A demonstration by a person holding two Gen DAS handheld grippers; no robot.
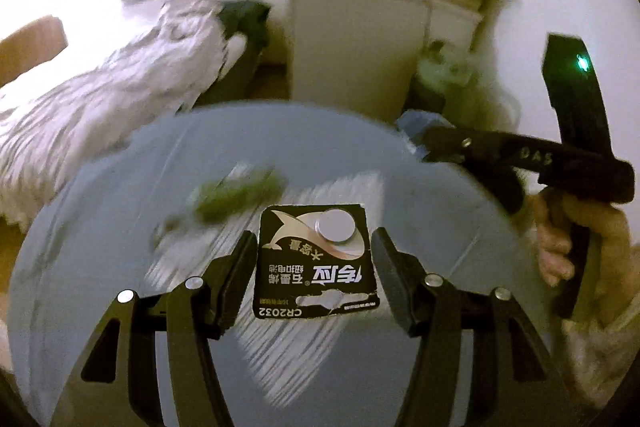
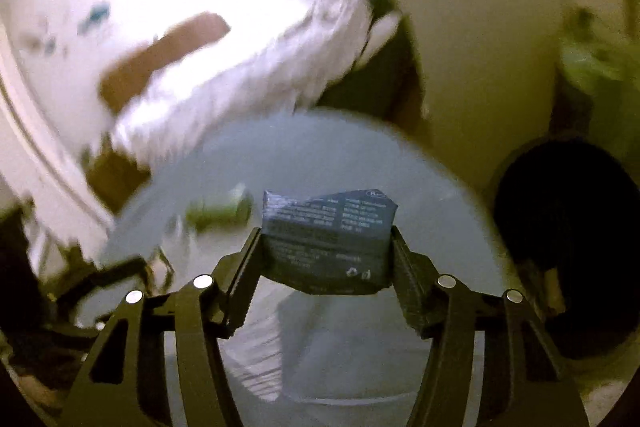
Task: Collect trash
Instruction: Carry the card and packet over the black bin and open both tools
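My left gripper is shut on a black CR2032 coin-battery card, held by its side edges above the round grey table. My right gripper is shut on a dark printed wrapper, pinched by both sides above the same table. A blurred green piece of trash lies on the table beyond the left fingers; it also shows in the right wrist view. The right gripper's black body and the hand on it show at the right of the left view.
A black bin sits low to the right of the table. A beige cabinet stands behind the table with plush toys on top. A bed with a white quilt lies to the left. A white patch lies on the table under the card.
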